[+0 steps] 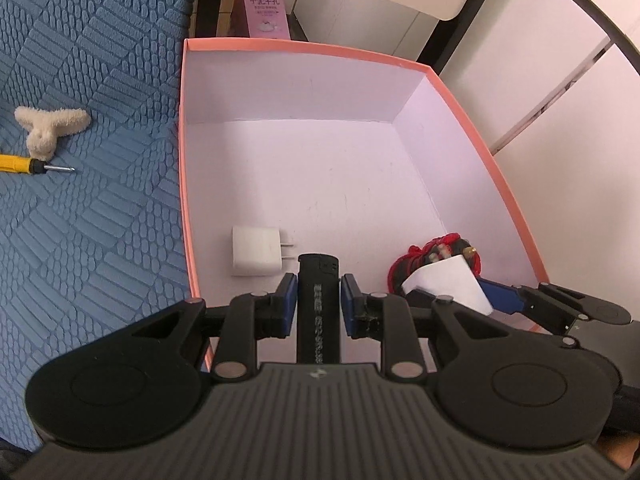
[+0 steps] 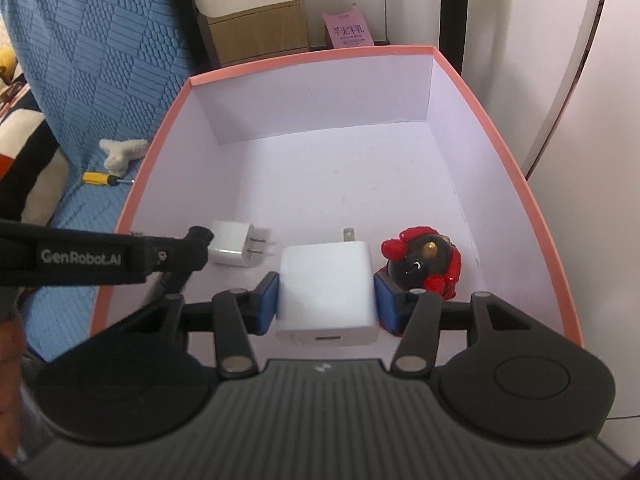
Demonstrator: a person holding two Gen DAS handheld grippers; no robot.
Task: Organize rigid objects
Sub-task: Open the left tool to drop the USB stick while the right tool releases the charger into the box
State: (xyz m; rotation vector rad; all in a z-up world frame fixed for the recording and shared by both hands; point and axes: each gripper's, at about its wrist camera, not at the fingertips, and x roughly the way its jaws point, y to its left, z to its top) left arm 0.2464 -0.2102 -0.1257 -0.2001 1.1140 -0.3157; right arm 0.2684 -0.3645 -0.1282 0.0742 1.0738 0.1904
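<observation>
Tongs on both hands hang over an open pink-rimmed cardboard box (image 1: 182,168) with a white inside. In the left gripper (image 1: 318,302) a black cylindrical lighter (image 1: 318,292) stands between the blue pads, a thin gap showing each side, so the pads look off it. The right gripper (image 2: 326,298) pinches a large white plug charger cube (image 2: 327,292). On the box floor lie a small white plug adapter (image 1: 256,250) and a red-and-black round figurine (image 2: 426,262). Outside, on blue quilted fabric (image 1: 88,60), rest a yellow-handled screwdriver (image 1: 34,165) and a cream plush toy (image 1: 48,128).

Left tongs (image 1: 318,300) parted; right tongs (image 2: 326,300) clamped.
</observation>
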